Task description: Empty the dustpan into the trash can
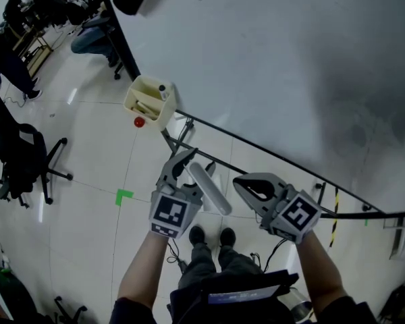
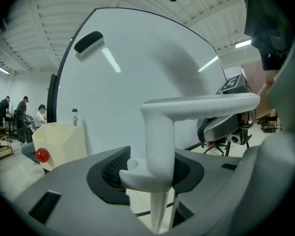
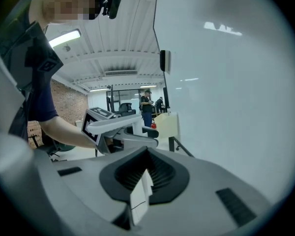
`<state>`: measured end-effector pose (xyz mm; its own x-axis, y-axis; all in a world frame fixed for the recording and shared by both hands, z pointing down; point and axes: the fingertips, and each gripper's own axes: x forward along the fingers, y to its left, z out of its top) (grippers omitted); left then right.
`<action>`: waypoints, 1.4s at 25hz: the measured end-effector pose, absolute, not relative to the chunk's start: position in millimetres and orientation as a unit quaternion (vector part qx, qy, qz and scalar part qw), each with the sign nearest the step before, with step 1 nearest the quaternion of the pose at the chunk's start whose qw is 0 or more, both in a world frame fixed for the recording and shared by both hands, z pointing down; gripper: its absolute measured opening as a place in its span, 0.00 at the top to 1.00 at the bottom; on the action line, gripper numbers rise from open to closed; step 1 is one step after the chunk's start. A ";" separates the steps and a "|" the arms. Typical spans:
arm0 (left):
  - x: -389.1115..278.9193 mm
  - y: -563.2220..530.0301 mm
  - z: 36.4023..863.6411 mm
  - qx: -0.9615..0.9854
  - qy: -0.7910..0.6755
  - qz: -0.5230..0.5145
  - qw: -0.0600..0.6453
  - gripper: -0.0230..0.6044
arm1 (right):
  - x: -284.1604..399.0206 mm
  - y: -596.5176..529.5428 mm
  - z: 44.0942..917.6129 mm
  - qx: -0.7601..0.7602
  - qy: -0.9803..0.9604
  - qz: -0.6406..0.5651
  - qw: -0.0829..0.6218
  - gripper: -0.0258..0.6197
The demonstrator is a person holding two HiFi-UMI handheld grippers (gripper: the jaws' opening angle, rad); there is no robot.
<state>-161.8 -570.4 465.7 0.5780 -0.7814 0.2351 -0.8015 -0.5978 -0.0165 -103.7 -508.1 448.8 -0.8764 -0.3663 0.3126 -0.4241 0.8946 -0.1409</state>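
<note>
Since the trash can (image 1: 148, 103) stands ahead, our left gripper (image 1: 189, 174) clamps the dustpan handle (image 1: 210, 189) for carrying — right gripper (image 1: 239, 183) closed, empty.

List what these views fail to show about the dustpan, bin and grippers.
Dustpan below its handle: in the left gripper view, the left gripper hides it.
Inside of the bin: its own wall blocks it there, and it is too small in the head view.
The white strip in the right gripper: in the right gripper view, the jaws cover most of it, so it is unidentifiable.
</note>
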 end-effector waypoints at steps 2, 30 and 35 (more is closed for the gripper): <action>-164.2 -572.0 471.0 0.886 -0.447 0.110 0.047 0.66 | -105.3 -508.3 451.5 0.205 -0.962 0.105 0.143 0.94; -191.0 -586.7 572.4 0.864 -0.487 0.099 0.079 0.66 | -113.8 -508.6 528.7 0.203 -0.949 0.158 0.184 0.94; -193.8 -584.2 591.8 0.862 -0.490 0.105 0.079 0.66 | -109.3 -504.9 546.4 0.203 -0.944 0.162 0.205 0.94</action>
